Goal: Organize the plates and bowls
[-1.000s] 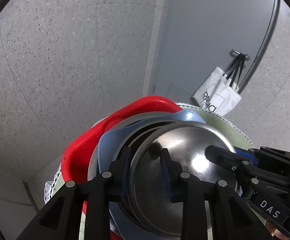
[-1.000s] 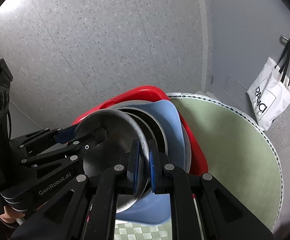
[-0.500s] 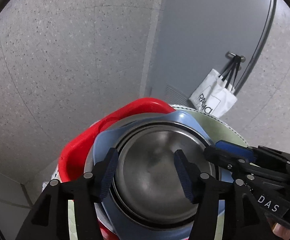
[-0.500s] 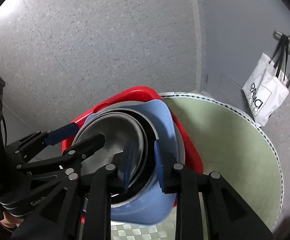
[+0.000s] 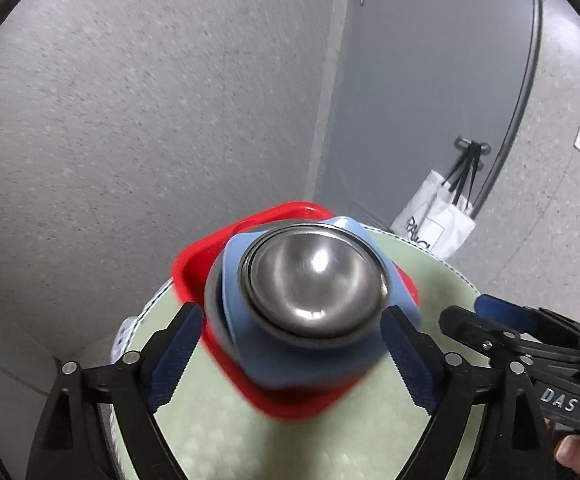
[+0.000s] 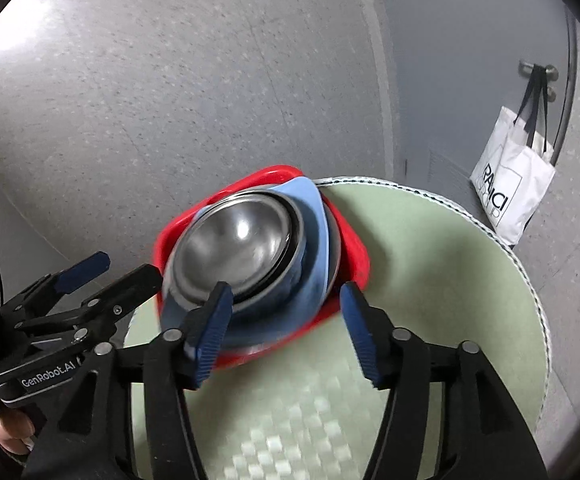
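we see the dishes nested in one stack on the round table [image 5: 225, 440], near its far edge. a polished steel bowl [image 5: 314, 280] sits on top, inside a pale blue plate [image 5: 400, 292] with a wavy, squarish rim; a second grey metal rim peeks out under the blue, and all of it rests in a red tray [image 5: 193, 276] with rounded corners. we judge the stacking itself as good as done: no loose plate or bowl shows elsewhere on the table, though much of it lies out of view, so we cannot rule out more to gather.

the left gripper [image 5: 290, 356] has its jaws spread wide to either side of the stack, clamping nothing. the right gripper [image 6: 285, 328] is likewise spread and empty, its ribbed blue pads [image 6: 209, 332] just short of the stack.

the steel is smooth and mirror-bright, with a glare spot in the hollow, and looks slippery to pinch. the blue and red pieces look like matte plastic. the table wears a pale green woven mat with a checker texture and a white stitched border. a white tote bag [image 6: 510, 196] hangs on the grey door [image 5: 430, 80] behind.
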